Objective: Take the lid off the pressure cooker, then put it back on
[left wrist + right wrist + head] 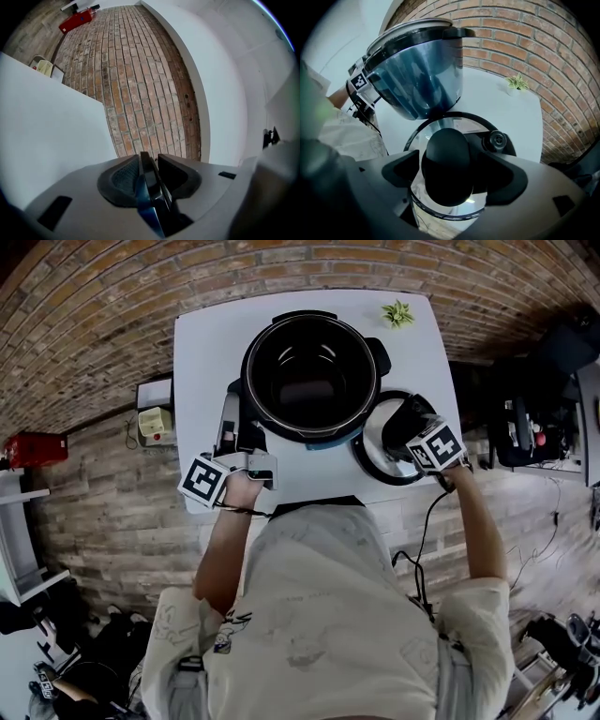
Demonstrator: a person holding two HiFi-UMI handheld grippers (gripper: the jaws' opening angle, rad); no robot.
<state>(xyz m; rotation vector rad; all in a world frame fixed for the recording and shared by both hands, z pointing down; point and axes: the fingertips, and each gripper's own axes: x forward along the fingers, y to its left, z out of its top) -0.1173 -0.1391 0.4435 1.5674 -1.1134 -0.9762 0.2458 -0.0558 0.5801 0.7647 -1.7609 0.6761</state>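
Note:
The black pressure cooker (312, 376) stands lidless on the white table (206, 362), its pot empty. Its lid (375, 442) lies flat on the table to the cooker's right. My right gripper (405, 427) points down over the lid, jaws wide apart on either side of the black knob (446, 164), with small gaps at both sides. My left gripper (239, 427) lies level at the cooker's near-left side. The cooker's thin side handle (151, 187) sits between its jaws, with a narrow dark slit at the right pad.
A small potted plant (397, 313) stands at the table's far right corner. The lid's valve (498, 139) sits beside the knob. A brick floor surrounds the table, with a red box (36, 448) at the left and dark gear (534, 418) at the right.

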